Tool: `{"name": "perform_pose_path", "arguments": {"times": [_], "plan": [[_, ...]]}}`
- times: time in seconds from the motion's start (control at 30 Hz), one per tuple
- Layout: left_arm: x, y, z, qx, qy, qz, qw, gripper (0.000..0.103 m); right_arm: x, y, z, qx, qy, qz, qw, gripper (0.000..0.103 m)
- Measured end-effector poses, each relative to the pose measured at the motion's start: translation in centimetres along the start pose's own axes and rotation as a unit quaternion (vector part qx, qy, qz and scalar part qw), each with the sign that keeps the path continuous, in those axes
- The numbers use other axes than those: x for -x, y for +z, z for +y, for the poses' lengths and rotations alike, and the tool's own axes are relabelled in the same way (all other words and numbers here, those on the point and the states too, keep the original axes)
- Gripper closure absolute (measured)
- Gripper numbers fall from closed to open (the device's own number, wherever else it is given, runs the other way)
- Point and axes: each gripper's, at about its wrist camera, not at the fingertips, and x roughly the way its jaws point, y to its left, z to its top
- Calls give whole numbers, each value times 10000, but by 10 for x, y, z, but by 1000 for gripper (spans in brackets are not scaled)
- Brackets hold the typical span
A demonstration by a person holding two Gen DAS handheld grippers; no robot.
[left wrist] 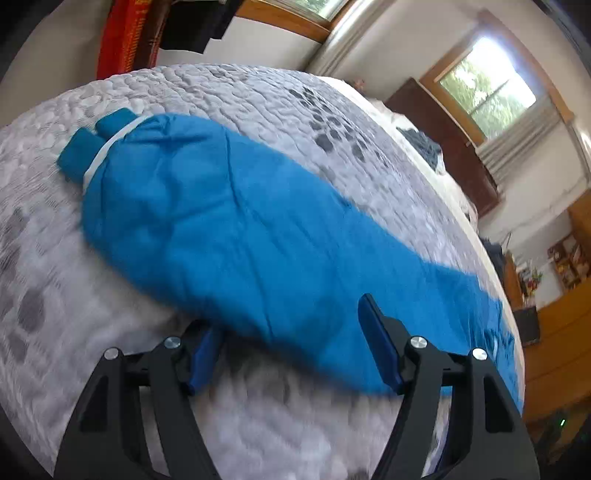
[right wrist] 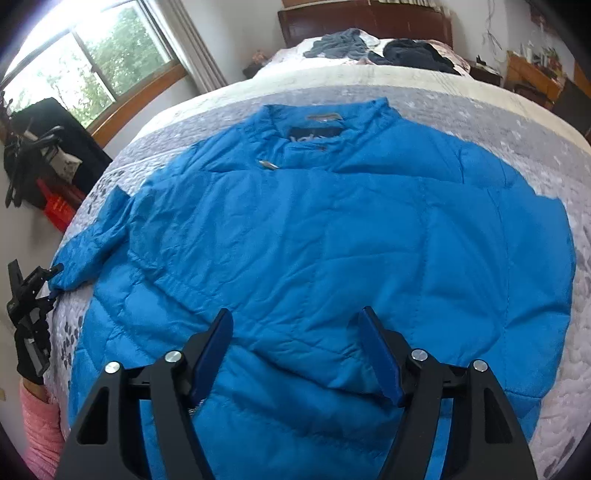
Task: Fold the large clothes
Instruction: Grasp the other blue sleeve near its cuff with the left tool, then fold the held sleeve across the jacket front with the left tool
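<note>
Right wrist view shows the blue jacket (right wrist: 332, 240) lying flat on the bed (right wrist: 546, 147), collar (right wrist: 325, 118) toward the headboard (right wrist: 365, 18) and hem toward the camera, its body spread wide across the grey-patterned quilt (right wrist: 554, 387). Beside the jacket's body, 1 sleeve (right wrist: 96, 236) on the window side angles back toward the hem; the other sleeve does not stick out, and whether it is already tucked in I cannot tell. No cross fold shows in the body, so the folding looks to be at an early stage, with the sides and the hem-to-collar folds left to do. The right gripper (right wrist: 295, 350) hovers over the jacket near its hem with both fingers spread apart and nothing between them. At the cuff end of the sleeve the left gripper (right wrist: 44, 284) appears small at the jacket's edge, touching or just beside the cuff. Its own view shows the sleeve (left wrist: 258, 240) running away from the left gripper (left wrist: 291, 339), whose fingers stand wide apart with the near end of the sleeve lying between them, not yet pinched. Beyond the jacket, near the headboard, dark clothes (right wrist: 388, 48) lie in a heap, and a window (right wrist: 92, 62) lights the room.
</note>
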Motion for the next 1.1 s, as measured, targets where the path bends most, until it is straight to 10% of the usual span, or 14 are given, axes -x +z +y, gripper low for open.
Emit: {"name": "perform_pose_path", "arguments": {"times": [0.4, 0.77, 1.1], "plan": [[0, 22, 3, 221, 225, -395, 9987, 92, -5, -2, -8, 20, 12, -26, 10000, 32], [62, 2, -96, -956, -313, -1147, 9883, 98, 20, -9, -22, -33, -27, -138, 9999, 32], [94, -68, -250, -2510, -1321, -1172, 9517, 98, 39, -16, -49, -228, -121, -326, 9991, 32]]}}
